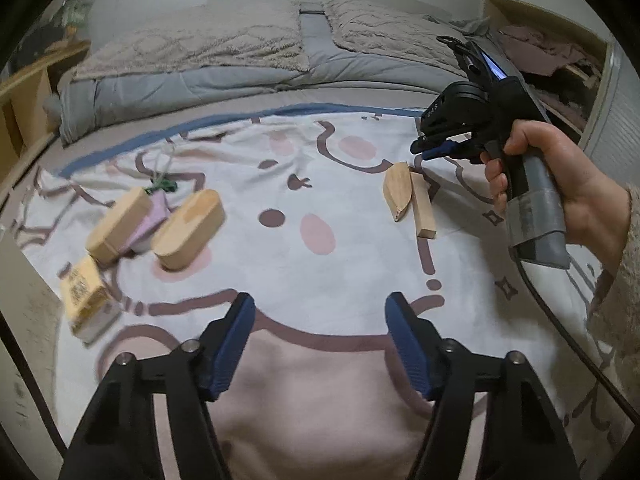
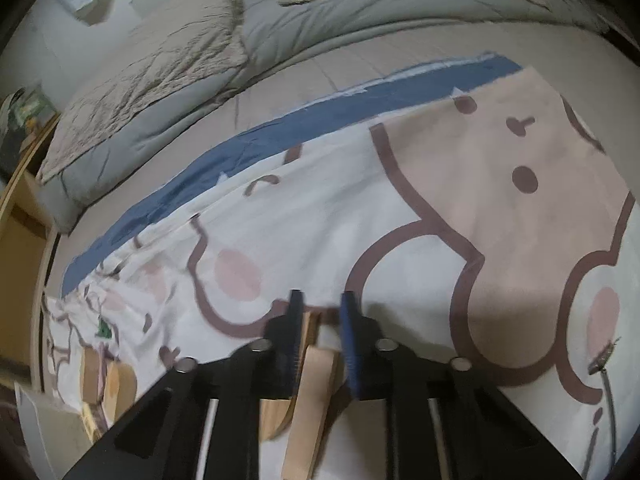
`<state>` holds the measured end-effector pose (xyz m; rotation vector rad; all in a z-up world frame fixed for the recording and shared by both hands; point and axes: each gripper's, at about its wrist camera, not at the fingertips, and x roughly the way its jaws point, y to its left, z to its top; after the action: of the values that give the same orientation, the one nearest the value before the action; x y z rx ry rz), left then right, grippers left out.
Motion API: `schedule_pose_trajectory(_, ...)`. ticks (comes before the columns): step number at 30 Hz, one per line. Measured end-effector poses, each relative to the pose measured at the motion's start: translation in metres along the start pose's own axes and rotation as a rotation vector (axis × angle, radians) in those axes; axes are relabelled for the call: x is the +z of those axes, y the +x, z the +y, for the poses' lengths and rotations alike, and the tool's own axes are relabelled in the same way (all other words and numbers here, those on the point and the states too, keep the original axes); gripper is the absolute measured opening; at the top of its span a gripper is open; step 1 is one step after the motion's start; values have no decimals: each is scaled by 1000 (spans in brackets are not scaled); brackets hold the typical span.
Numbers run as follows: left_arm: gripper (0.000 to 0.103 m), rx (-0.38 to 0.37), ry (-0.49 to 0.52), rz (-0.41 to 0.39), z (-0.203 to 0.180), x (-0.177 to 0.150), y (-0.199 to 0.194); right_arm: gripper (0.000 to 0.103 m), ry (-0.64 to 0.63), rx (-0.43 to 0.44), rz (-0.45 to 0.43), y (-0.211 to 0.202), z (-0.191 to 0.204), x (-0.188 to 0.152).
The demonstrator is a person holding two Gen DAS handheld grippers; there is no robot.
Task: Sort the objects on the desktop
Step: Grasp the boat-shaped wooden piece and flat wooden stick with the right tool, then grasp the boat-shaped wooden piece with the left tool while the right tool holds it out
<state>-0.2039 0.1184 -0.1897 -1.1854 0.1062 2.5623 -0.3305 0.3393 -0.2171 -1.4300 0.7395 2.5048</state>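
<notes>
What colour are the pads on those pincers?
Dark blue, ribbed pads, clearest in the left wrist view.

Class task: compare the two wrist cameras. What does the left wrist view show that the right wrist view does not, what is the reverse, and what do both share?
Only the left wrist view shows the hand gripping the right gripper, and the left gripper, open over bare cloth. Only the right wrist view shows the small metal clip at the cloth's right edge. Both show the two wooden pieces and the patterned cloth.
</notes>
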Motion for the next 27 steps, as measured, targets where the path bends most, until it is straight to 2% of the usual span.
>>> schedule_pose_trajectory(3,59,-33,-60,9,0,-5,10,6,32,25,2,11,-4,4)
schedule_pose_trajectory(6,52,-32,-59,19,-2,-9,18,6,26,63,-11,19,-1,5)
schedule_pose_trajectory(11,52,-46,-75,25,3,-10,25,5,-52,25,15,30,7,-4)
schedule_pose_trajectory(14,52,-53,-93,20,6,-8,28,5,-85,40,32,29,6,-13)
schedule_pose_trajectory(18,52,-72,-98,25,2,-10,32,5,-156,71,71,22,9,-33)
schedule_pose_trajectory(27,52,-79,-32,9,-13,-14,32,5,-312,194,128,5,26,-91)
